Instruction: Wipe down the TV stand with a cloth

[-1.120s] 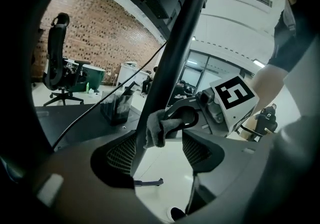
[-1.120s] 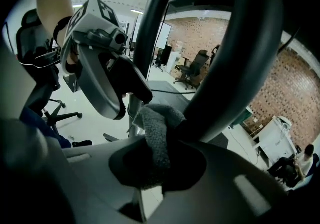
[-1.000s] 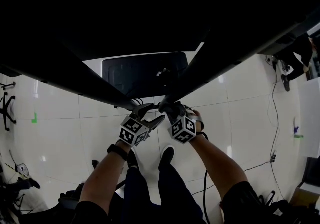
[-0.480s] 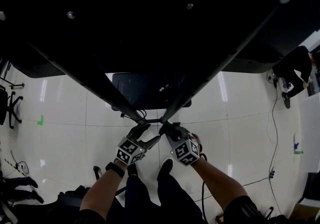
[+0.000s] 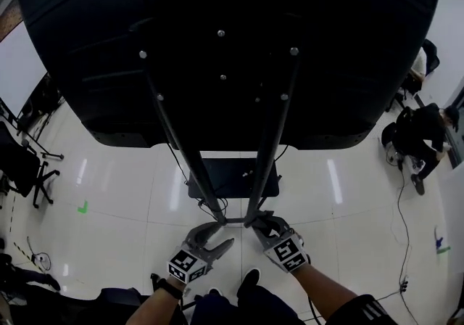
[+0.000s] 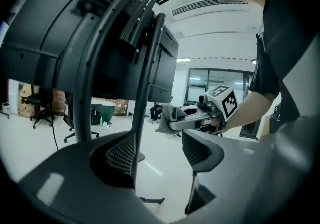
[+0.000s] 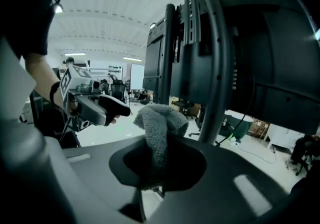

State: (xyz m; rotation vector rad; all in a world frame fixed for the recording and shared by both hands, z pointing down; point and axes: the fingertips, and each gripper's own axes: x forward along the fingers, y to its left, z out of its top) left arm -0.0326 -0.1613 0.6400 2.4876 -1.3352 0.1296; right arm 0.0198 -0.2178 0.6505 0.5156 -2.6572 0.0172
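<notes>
The black TV stand stands in front of me, its two poles (image 5: 267, 149) running from the screen's back (image 5: 217, 40) down to a dark base (image 5: 232, 177) on the white floor. My right gripper (image 5: 262, 223) is shut on a grey cloth (image 7: 157, 128) next to the right pole's (image 7: 217, 68) lower end. The left gripper (image 5: 214, 236) is open beside the left pole's foot; in the left gripper view that pole (image 6: 144, 83) runs down by the left jaw, and the gripper (image 6: 160, 150) holds nothing. The cloth (image 6: 170, 115) also shows there in the other gripper.
Office chairs (image 5: 22, 164) stand at the left. A person (image 5: 413, 135) crouches at the right, and a cable (image 5: 399, 229) trails over the floor there. A green tape mark (image 5: 83, 207) is on the tiles. My shoe (image 5: 250, 280) is just below the grippers.
The head view has tipped upward, so the screen's back and both poles now show in full. Both grippers sit lower in the frame, still at the poles' lower ends.
</notes>
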